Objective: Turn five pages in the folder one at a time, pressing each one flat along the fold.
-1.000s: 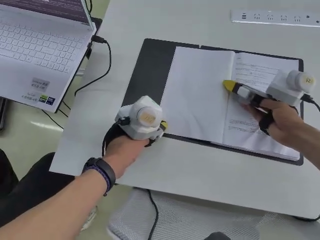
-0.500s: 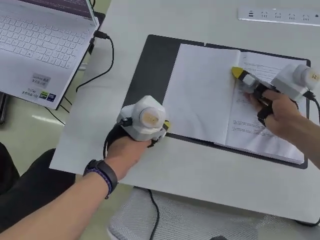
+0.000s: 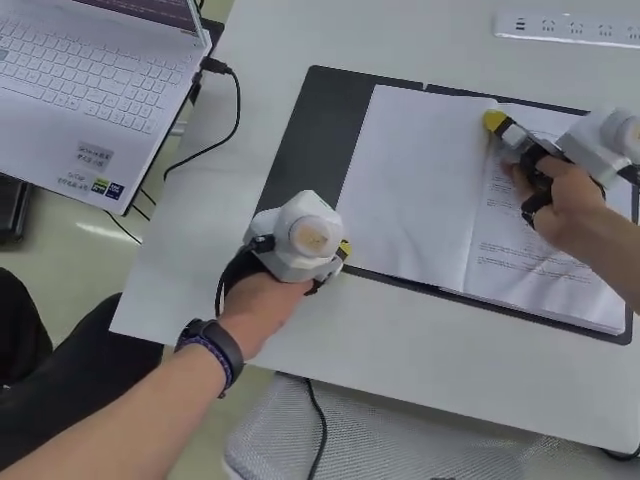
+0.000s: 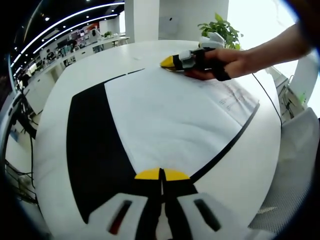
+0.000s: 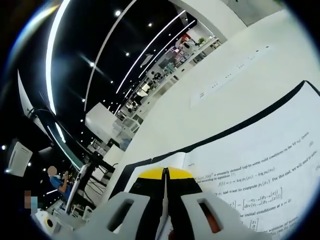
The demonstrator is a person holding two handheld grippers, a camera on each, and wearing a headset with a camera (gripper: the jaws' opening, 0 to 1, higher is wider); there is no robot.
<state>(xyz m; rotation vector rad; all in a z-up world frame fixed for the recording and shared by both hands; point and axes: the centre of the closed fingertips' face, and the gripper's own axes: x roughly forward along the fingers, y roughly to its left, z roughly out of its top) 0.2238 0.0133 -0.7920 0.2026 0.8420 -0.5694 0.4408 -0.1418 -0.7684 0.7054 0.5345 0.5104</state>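
Observation:
A black folder (image 3: 305, 140) lies open on the white table, with a blank white page (image 3: 415, 190) on its left half and a printed page (image 3: 545, 255) on its right. My right gripper (image 3: 495, 122) is shut, its yellow tips pressed on the fold near the top of the pages; the same gripper (image 4: 170, 62) appears in the left gripper view. In its own view the right gripper (image 5: 165, 173) rests beside printed text (image 5: 250, 185). My left gripper (image 3: 341, 250) is shut and empty, resting on the folder's near left edge (image 4: 100, 165).
An open white laptop (image 3: 85, 80) sits at the far left, with a black cable (image 3: 215, 110) running toward the folder. A white power strip (image 3: 565, 27) lies at the back right. The table's near edge (image 3: 400, 385) is close, with a mesh chair below.
My right gripper has slid up along the fold toward the top of the pages. The left gripper has stayed at the folder's near left edge. The camera has shifted.

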